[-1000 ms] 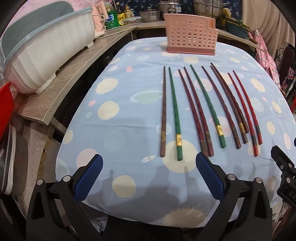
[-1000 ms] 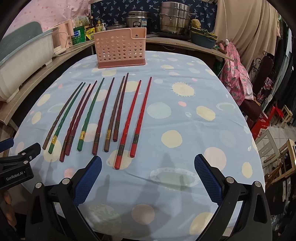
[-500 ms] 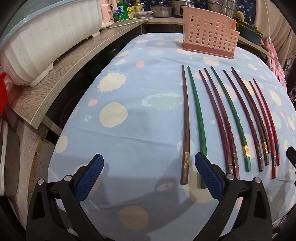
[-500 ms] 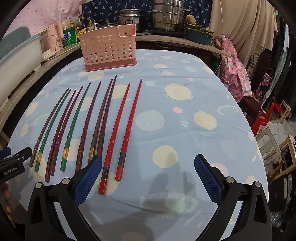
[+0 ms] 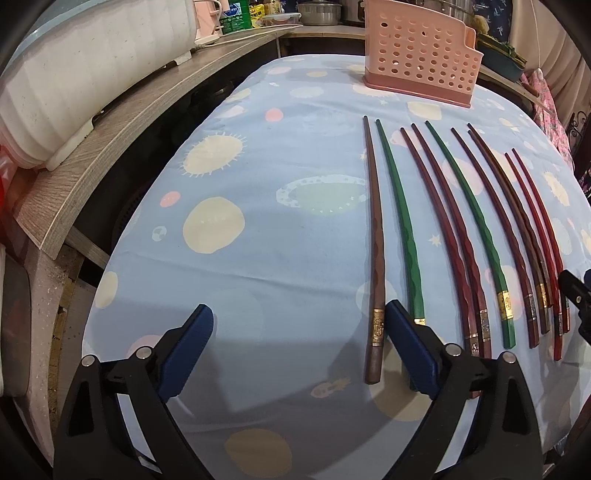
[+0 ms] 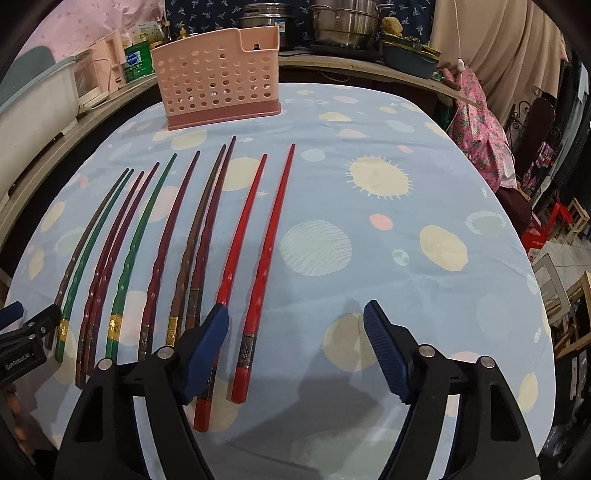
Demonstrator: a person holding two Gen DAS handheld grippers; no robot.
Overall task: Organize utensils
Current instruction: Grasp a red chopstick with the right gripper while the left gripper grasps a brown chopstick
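Several chopsticks lie side by side on the blue spotted tablecloth (image 5: 258, 240), thick ends toward me. A pink perforated utensil holder (image 5: 417, 55) stands at the far end; it also shows in the right wrist view (image 6: 218, 77). My left gripper (image 5: 299, 354) is open and low over the cloth, with the leftmost brown chopstick (image 5: 375, 258) just inside its right finger and a green chopstick (image 5: 402, 221) beside it. My right gripper (image 6: 295, 354) is open, with the rightmost red chopstick (image 6: 264, 266) between its fingers and another red chopstick (image 6: 236, 251) passing under its left finger.
A wooden counter (image 5: 122, 122) with a white dish rack (image 5: 74, 66) runs along the left of the table. Pots (image 6: 343, 22) and bottles stand on the back counter. Pink cloth (image 6: 480, 125) and stools are off the table's right side.
Both grippers have moved forward and down toward the chopsticks' thick ends. The left now brackets the brown chopstick, the right the rightmost red one. Both stay open.
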